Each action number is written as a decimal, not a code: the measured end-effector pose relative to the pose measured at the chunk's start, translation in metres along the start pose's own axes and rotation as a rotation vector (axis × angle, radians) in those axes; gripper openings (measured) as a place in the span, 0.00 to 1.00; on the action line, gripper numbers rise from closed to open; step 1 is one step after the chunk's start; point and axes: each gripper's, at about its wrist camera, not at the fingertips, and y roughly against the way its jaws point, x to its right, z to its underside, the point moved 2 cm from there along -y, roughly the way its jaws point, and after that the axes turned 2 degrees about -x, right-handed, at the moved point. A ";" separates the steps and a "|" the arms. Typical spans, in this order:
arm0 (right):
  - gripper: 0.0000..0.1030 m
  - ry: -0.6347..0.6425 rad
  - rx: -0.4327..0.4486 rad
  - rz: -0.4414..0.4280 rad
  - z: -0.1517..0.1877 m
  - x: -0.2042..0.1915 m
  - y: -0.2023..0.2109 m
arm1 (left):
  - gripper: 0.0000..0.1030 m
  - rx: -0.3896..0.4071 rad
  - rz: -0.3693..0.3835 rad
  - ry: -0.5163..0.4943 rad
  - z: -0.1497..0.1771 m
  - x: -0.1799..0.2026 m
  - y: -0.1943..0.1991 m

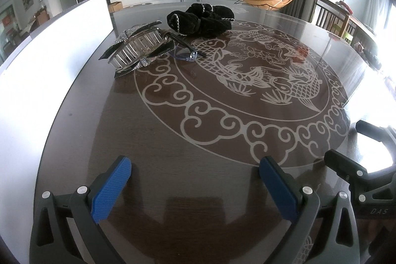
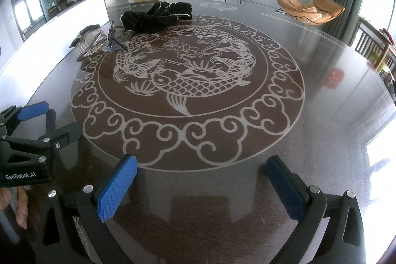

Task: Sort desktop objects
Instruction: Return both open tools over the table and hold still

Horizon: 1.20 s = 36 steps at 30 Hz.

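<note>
Left wrist view: your left gripper [image 1: 195,173] gapes wide, empty; beside the white box [image 1: 61,46] lie a hair clip [image 1: 137,47], stiff, glittery, probably brittle, glasses [image 1: 184,48] and a soft black cloth [image 1: 201,19]. Right wrist view: your right gripper [image 2: 201,173] is equally wide; grip the clip across its spine.

A large dark brown worktop [image 1: 158,145] with a glossy, reflective surface is seen in both wrist views. A pale ring of scrolling cloud shapes is printed on it, and fish and flowers are drawn inside the ring. Three things are grouped on the far left part of the surface. A rhinestone-covered hair claw clip [image 1: 137,47] is laid nearest the left edge, on the border of the cloud ring. A pair of clear glasses with dark arms [image 1: 184,51] is placed just beside it, touching or nearly touching. A black velvet item with pale beaded trim [image 1: 201,20] is heaped just behind both. A white board [image 1: 49,51] is set along the left edge.
</note>
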 end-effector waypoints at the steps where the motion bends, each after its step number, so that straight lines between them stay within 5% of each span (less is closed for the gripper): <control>1: 1.00 0.000 0.000 0.000 0.000 0.000 0.000 | 1.00 0.000 -0.002 -0.002 0.001 0.001 0.001; 36: 1.00 -0.003 0.002 0.001 0.000 0.000 -0.001 | 1.00 0.002 -0.001 0.000 0.003 -0.001 0.004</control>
